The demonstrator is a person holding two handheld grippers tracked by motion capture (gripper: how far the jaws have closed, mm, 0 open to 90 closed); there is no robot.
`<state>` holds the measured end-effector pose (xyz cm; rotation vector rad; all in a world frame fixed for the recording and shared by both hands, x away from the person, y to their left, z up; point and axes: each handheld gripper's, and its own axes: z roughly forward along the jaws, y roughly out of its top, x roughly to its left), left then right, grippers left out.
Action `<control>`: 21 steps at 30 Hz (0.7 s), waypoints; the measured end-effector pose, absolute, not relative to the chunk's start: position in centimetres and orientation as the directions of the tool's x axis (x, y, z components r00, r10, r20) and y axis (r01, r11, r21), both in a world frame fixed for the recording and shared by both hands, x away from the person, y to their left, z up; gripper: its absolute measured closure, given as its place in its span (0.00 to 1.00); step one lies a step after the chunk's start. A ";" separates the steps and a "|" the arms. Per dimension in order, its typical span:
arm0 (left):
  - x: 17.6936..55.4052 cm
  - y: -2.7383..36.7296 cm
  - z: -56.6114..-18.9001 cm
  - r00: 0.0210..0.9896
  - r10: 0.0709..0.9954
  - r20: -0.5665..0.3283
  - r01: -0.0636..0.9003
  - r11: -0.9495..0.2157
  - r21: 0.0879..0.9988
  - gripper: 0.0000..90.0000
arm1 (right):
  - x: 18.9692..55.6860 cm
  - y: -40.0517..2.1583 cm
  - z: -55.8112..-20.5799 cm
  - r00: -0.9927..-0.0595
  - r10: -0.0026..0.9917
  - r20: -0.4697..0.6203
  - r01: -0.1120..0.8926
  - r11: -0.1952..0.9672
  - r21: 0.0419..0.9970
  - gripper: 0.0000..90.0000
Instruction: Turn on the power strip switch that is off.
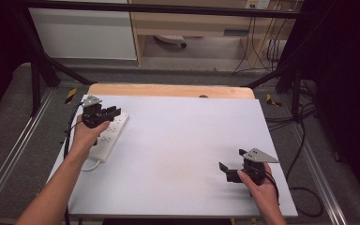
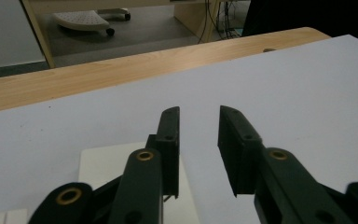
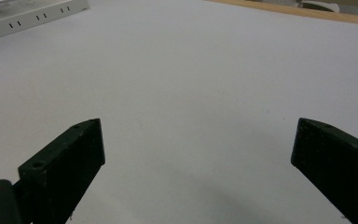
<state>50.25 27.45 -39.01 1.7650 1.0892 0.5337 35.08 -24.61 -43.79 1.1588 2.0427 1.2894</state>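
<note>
So the left hand-held gripper is hovering right over the far end of the power strip, which is lying at the left edge of the table with its cord running off toward the near side. Its jaws are sitting a little apart with nothing between them, so it isn't gripping the strip at all. The right hand-held gripper is hanging out near the right corner, well apart from the strip, jaws spread wide and empty over bare table.

Progress-wise, I'm guessing the strip is sitting where it's meant to be and the left side is letting go, or else it's about to grab. Hard to call. No plug or other item is showing up anywhere, so whatever's left isn't obvious.

View differences: the high view is giving the whole layout, both hands and the full strip. The left gripper view is showing the narrow gap between its jaws and a corner of the strip just below them. The right gripper view is catching the strip's socket slots far off at the top left.
</note>
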 end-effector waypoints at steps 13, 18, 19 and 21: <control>48.9 26.4 -38.4 0.525 0.841 -0.131 0.416 -0.119 0.901 0.52 | 35.1 -24.6 -43.8 -0.541 0.839 0.053 0.410 0.209 0.888 0.03; 48.1 26.0 -38.1 0.539 0.831 -0.139 0.409 -0.114 0.905 0.46 | 35.1 -24.5 -43.8 -0.539 0.840 0.055 0.412 0.206 0.888 0.03; 48.0 26.0 -38.1 0.543 0.828 -0.141 0.407 -0.113 0.906 0.44 | 35.1 -24.5 -43.8 -0.540 0.840 0.056 0.413 0.206 0.887 0.03; 47.6 25.8 -37.9 0.549 0.823 -0.146 0.401 -0.107 0.910 0.41 | 35.1 -24.5 -43.8 -0.542 0.839 0.053 0.412 0.210 0.887 0.03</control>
